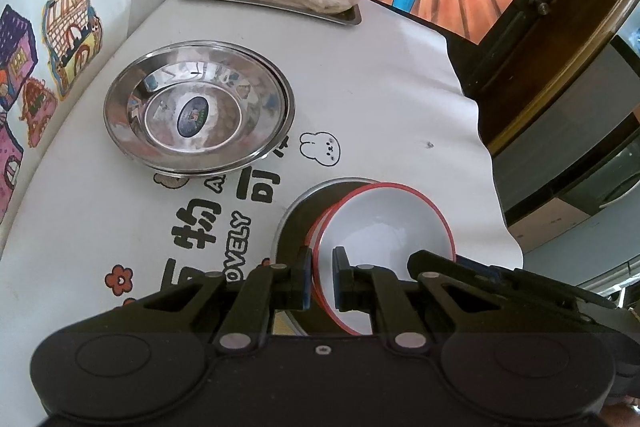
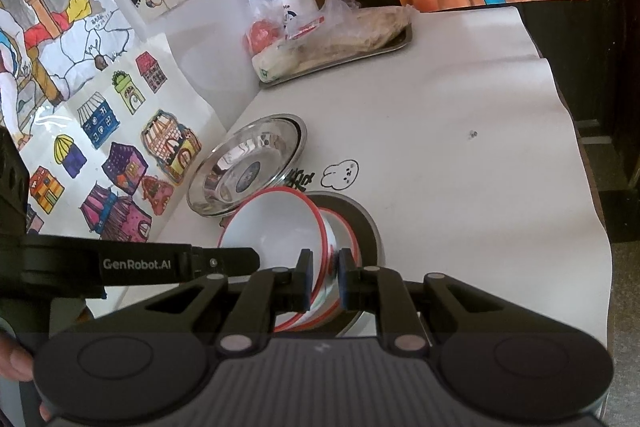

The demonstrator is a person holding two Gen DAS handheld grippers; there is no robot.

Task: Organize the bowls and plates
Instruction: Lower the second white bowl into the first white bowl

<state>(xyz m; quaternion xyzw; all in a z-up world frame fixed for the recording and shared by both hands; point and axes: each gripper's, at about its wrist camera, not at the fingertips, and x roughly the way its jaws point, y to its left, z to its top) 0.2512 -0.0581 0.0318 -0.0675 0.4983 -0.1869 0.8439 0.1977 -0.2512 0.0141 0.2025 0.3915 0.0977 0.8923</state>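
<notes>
A white printed tablecloth [image 1: 380, 75] covers the table. Left of the red-rimmed bowls [image 1: 384, 223], steel plates [image 1: 198, 107] sit stacked. The left gripper [image 1: 322, 277] and right gripper [image 2: 325, 281] each pinch those nested bowls' rim over a dark plate [image 2: 356, 223]; setting down likely remains.

Left gripper [image 1: 321, 277] pinching the rim of the red-rimmed bowls

Its fingers [image 1: 303, 277] straddle the near edge of two nested white bowls [image 1: 384, 223], tilted over a grey plate [image 1: 294, 219]. Further back, shiny steel dishes [image 1: 199, 109] sit stacked on the white surface [image 1: 380, 87], and a metal tray [image 1: 320, 13] of bagged food is at the far edge.
</notes>
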